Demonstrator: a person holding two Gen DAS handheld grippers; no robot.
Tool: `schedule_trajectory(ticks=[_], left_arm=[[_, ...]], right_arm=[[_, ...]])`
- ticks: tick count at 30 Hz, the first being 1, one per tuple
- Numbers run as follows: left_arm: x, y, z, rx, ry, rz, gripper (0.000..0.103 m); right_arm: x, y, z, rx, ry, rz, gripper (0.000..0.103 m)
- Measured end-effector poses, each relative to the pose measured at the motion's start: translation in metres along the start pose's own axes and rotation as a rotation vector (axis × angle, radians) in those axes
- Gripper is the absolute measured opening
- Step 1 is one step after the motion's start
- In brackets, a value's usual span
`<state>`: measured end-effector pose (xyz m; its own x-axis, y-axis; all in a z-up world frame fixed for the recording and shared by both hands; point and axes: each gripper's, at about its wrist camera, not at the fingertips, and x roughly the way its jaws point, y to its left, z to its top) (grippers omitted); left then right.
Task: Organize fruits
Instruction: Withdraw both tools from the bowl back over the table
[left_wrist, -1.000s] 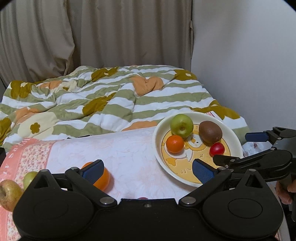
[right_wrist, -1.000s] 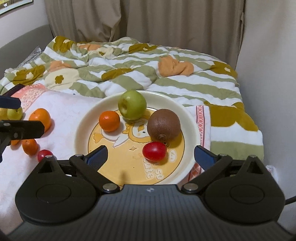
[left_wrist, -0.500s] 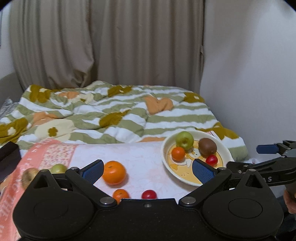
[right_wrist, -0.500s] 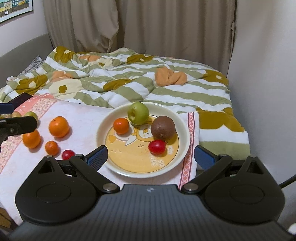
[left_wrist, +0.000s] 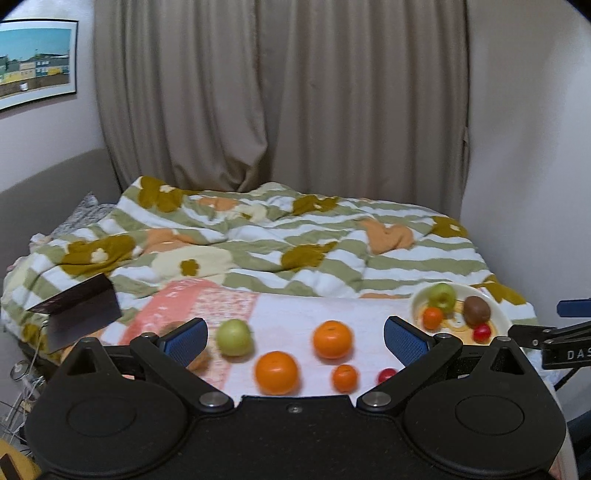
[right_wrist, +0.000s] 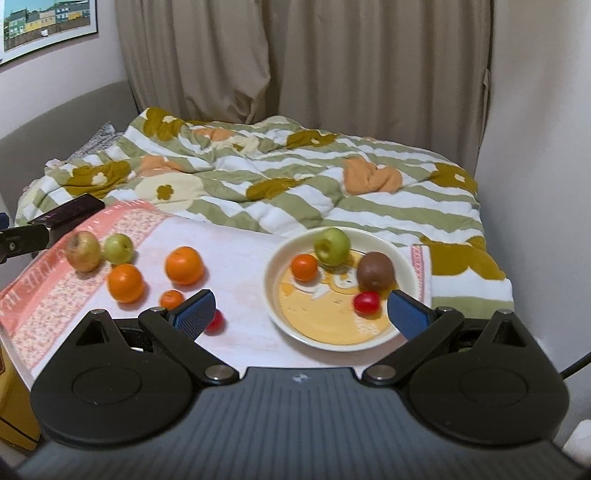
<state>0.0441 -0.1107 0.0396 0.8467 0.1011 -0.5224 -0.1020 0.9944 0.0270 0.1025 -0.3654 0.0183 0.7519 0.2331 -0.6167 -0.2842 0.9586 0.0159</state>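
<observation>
1. The left gripper (left_wrist: 293, 341) hung above the loose fruit, jaws wide apart and holding nothing; the oranges (left_wrist: 276, 372) lay just ahead of it, nearer than to the right gripper (right_wrist: 301, 312).
2. The right gripper, also spread and unloaded, faced the plate (right_wrist: 275, 269).
3. The plate held a green apple (right_wrist: 331, 245), small orange (right_wrist: 304, 267), kiwi (right_wrist: 375, 270) and red fruit (right_wrist: 366, 302).

A cream round plate (right_wrist: 271, 291) with a yellow cartoon centre holds a green apple (right_wrist: 331, 246), a small orange mandarin (right_wrist: 304, 267), a brown kiwi (right_wrist: 375, 270) and a small red fruit (right_wrist: 366, 302). Left of it, on the pink-and-white cloth (right_wrist: 236, 258), lie a russet apple (right_wrist: 83, 250) touching a second green apple (right_wrist: 118, 248), two large oranges (right_wrist: 184, 265), another small mandarin (right_wrist: 171, 299) and another small red fruit (right_wrist: 215, 320).
</observation>
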Motion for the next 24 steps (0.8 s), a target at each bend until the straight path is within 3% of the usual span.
schedule_trajectory(ticks=[8,24], left_arm=[[-0.004,0.068,-0.004,-0.012,0.019,0.019,0.103],[0.039,0.176,-0.007,0.046,0.054,-0.083,0.103]], right_arm=[[-0.003,0.062,0.004,0.007,-0.013,-0.014,0.103],[0.036,0.183,-0.002,0.085,0.046,-0.111,0.103]])
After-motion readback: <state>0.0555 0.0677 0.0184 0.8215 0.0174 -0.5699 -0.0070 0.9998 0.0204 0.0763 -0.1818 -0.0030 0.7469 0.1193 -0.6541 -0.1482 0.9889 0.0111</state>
